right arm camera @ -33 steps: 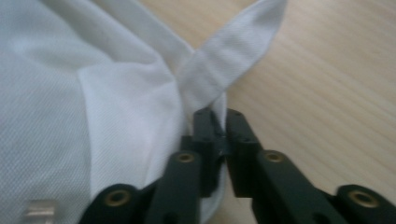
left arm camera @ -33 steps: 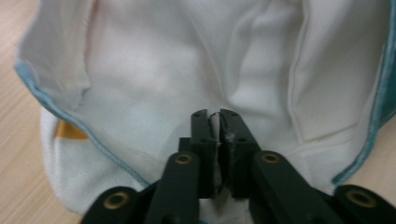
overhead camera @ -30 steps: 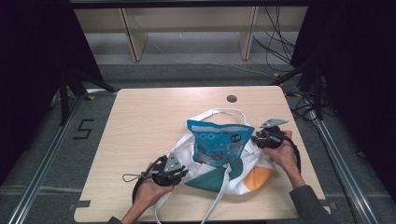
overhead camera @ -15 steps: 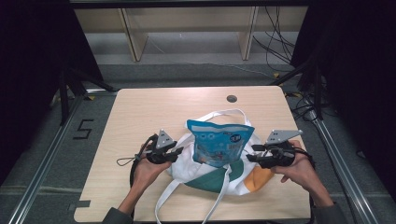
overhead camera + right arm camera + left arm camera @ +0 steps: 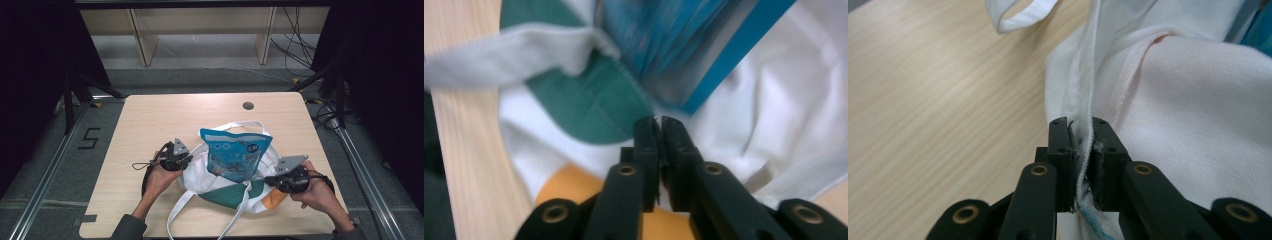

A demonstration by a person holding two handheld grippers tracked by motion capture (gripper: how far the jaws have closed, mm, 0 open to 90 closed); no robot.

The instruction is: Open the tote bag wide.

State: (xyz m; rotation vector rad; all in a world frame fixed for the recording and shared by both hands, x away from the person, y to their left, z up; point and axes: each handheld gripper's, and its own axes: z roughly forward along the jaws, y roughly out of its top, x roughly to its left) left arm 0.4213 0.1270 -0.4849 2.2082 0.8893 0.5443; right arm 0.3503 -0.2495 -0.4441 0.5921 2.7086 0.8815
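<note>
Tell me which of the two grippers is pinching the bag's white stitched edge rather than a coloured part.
The left gripper: its jaws are shut on the white hemmed rim of the white cloth tote bag. The right gripper grips beside the bag's green and orange patches.

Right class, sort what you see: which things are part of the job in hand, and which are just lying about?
In the job:
- white tote bag
- blue snack packet in its mouth
- left gripper, shut on the bag's hem
- right gripper, shut on the bag's fabric

Lying about:
- wooden shelving
- cables
</note>
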